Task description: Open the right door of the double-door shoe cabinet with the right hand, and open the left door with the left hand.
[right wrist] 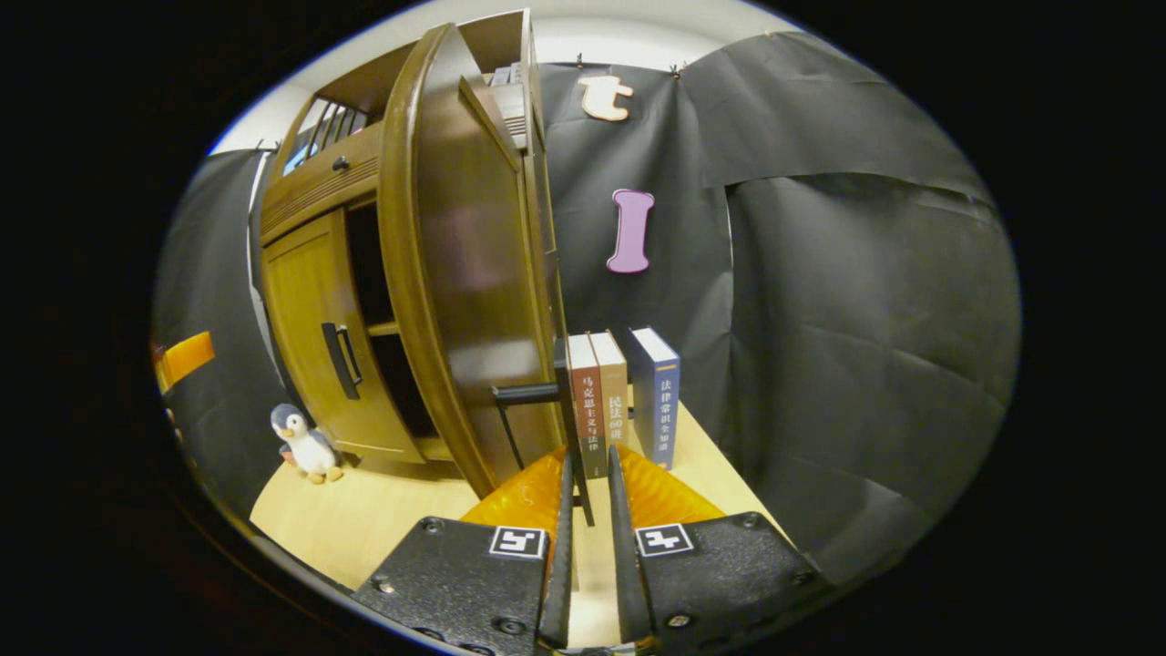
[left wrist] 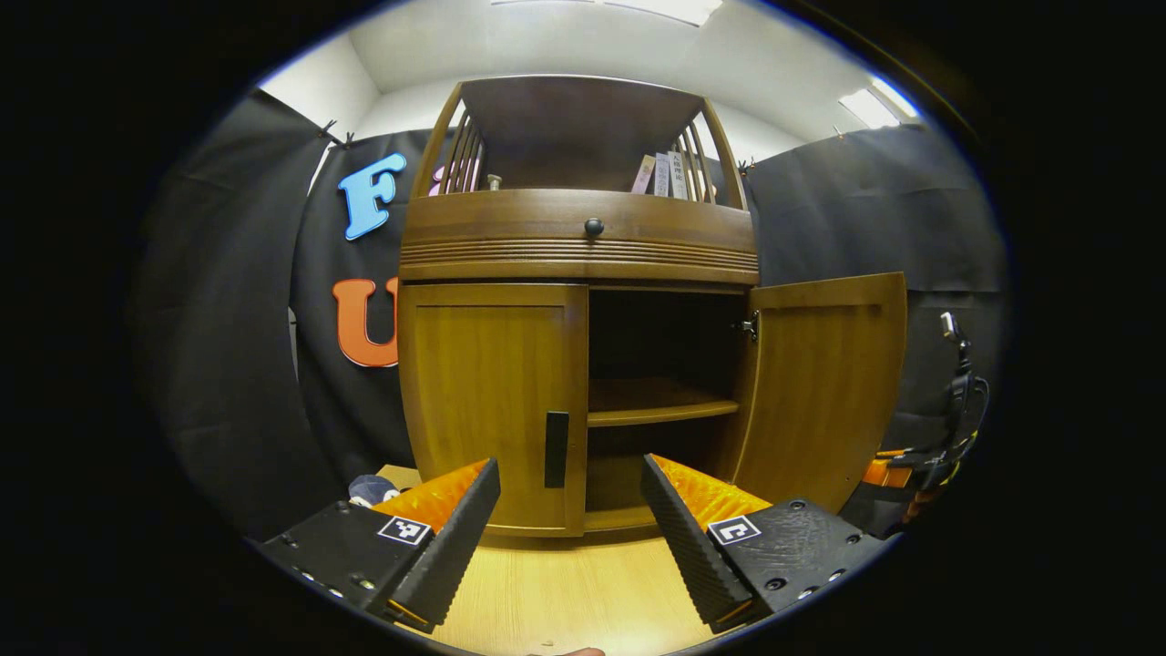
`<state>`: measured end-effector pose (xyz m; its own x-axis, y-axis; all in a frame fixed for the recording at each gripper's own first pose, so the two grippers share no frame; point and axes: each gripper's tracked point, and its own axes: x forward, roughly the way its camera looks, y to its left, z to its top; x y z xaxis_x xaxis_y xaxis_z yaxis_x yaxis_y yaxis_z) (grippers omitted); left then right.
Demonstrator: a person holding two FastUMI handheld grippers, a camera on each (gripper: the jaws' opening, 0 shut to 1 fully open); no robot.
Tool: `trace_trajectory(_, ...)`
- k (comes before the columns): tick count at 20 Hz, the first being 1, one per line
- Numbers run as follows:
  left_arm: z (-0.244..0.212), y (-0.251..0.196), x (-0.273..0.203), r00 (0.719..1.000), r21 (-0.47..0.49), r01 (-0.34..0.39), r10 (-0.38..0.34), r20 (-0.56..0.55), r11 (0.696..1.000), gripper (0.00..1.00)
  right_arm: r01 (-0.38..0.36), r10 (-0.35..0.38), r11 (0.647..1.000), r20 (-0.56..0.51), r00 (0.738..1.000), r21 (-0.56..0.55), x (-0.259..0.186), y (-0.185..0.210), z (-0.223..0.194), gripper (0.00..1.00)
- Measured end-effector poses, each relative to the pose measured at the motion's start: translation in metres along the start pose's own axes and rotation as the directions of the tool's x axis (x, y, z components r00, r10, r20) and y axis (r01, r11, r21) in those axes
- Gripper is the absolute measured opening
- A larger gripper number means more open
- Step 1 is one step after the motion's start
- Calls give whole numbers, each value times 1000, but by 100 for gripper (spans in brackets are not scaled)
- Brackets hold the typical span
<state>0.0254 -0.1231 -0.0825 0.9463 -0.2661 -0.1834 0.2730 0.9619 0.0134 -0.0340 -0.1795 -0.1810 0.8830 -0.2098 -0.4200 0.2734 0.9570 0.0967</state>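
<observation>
Left gripper view

- My left gripper [left wrist: 569, 510]: fingers spread wide, nothing between them, held in front of the shoe cabinet [left wrist: 583, 246] and apart from it.
- Left door [left wrist: 492, 401]: closed, flush with the cabinet front; its dark vertical handle [left wrist: 557, 449] sits at the door's inner edge, low down, between my two fingers as seen from here.
- Right door [left wrist: 824, 383]: swung open, standing out from the cabinet's right side on its hinge [left wrist: 749, 325].
- Interior shelf [left wrist: 660, 410]: visible in the open right half of the cabinet.
- Drawer knob [left wrist: 594, 226]: centred on the curved band above the doors.
- Books [left wrist: 663, 175]: upright in the open top compartment of the cabinet, at its right end.
- Tabletop [left wrist: 565, 592]: light wood, under the cabinet.

Right gripper view

- My right gripper [right wrist: 590, 474]: fingers drawn close together with the open door's black handle [right wrist: 560, 401] running down between them; I cannot tell whether both fingers press on it.
- Right door [right wrist: 455, 273]: open, seen nearly edge-on, its outer face turned toward me, just beside my fingertips.
- Left door [right wrist: 314, 328]: closed on the cabinet, its handle [right wrist: 339, 360] at the inner edge.
- Three books [right wrist: 624, 401]: upright on the tabletop [right wrist: 364, 519], right of the open door, near the cabinet's side.
- Toy penguin [right wrist: 305, 444]: standing on the tabletop in front of the closed left door.
</observation>
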Motion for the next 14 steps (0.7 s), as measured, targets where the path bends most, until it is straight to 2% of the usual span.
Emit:
trace_trajectory(3,-7,0,14,1000,9,-4,4,-15,1000,95,43,-43,999,8,999,21,-13,-18,3,23)
trace_trajectory(11,-27,7,59,998,28,-29,31,-60,999,95,82,-83,996,32,996,38,-40,-41,8,23)
trace_trajectory(14,-37,12,79,995,18,-44,45,-85,999,95,93,-95,995,48,994,44,-51,-50,13,27)
